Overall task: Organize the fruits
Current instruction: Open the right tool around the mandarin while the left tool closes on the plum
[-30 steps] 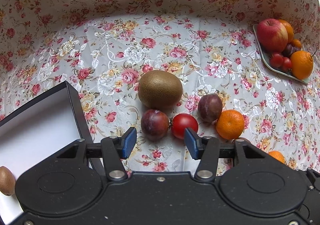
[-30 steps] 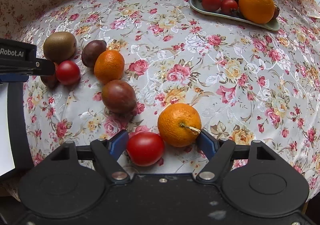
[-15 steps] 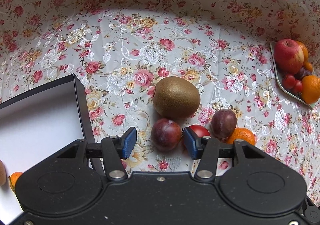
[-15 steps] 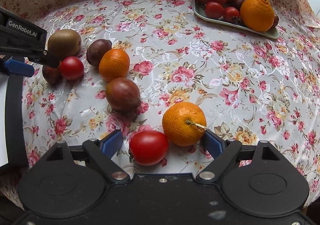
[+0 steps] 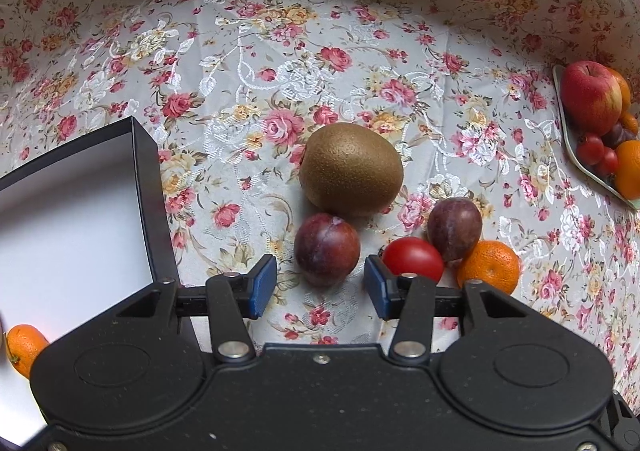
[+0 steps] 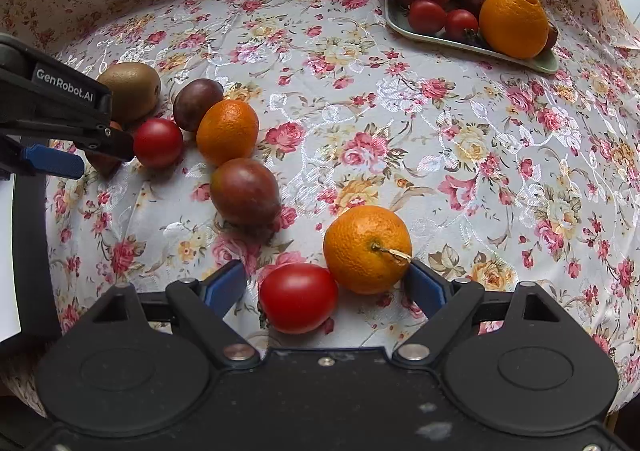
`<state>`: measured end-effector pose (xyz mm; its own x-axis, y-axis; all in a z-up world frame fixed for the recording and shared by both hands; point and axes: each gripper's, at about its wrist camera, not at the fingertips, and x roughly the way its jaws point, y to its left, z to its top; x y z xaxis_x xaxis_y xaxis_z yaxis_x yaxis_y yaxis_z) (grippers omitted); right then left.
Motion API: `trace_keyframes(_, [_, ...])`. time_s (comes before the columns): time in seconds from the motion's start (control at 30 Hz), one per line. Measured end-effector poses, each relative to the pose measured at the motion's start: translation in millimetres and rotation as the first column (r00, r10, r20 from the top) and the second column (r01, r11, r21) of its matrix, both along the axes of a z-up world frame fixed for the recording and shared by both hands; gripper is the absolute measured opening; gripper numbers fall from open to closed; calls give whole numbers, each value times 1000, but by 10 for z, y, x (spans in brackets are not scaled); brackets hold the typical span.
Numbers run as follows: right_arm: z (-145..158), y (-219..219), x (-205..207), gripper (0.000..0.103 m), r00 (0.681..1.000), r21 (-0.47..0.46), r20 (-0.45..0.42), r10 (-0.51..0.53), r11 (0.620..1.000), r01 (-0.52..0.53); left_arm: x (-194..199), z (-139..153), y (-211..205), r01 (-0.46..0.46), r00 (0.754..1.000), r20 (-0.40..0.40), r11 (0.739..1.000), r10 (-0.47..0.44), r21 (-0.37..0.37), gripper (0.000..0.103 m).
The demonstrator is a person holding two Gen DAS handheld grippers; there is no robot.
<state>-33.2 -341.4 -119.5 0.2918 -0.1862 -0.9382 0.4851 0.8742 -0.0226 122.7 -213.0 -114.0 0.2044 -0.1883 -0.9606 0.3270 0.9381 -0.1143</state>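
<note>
In the left wrist view, a dark plum [image 5: 327, 249] lies on the floral cloth just ahead of and between the blue pads of my left gripper [image 5: 320, 287]. Its jaws are closing, with small gaps still showing beside the plum. Around the plum lie a kiwi [image 5: 351, 169], a red tomato [image 5: 413, 259], a second plum [image 5: 455, 229] and a mandarin [image 5: 489, 266]. My right gripper [image 6: 325, 287] stands wide open over another tomato [image 6: 298, 297] and a stemmed mandarin [image 6: 366, 249], touching neither.
A black box [image 5: 148, 191] with a white floor sits at the left, holding a mandarin [image 5: 24, 347]. A green tray [image 6: 548, 63] at the far right carries an apple, oranges and tomatoes. A dark purple fruit [image 6: 245, 191] lies mid-table.
My left gripper has shifted left and closer, so the plum now sits centred between its pads. The right gripper's jaws have spread slightly wider; that hand has stayed in place.
</note>
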Motion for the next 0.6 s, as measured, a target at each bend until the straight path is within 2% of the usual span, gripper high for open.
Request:
trace_keyframes(0.07, [1,5,2,90,1000,-2,0,-2,1000,2,21,-7,7,-13,1000,-20,1000,12,-23,42])
trace_keyframes(0.27, [19,-15,12,88,1000,-2,-4,-10,1000,10,18,14,23,-27,999,-18,998,26,-48,41])
trace_keyframes(0.37, [65,-29,-3,76,999,-14,9,-32,999,33,-7,41,1,-16,1000,-13,999,15,-49,41])
trace_keyframes(0.53, [130,-73,-4,63,998,-9,26,-53,999,53,-36,97,-51,-6,1000,10,999,6,-43,40])
trace_keyframes(0.6, [175,-108,0,44,998,-7,44,-51,999,51,-34,134,-57,-4,1000,10,998,4,-55,39])
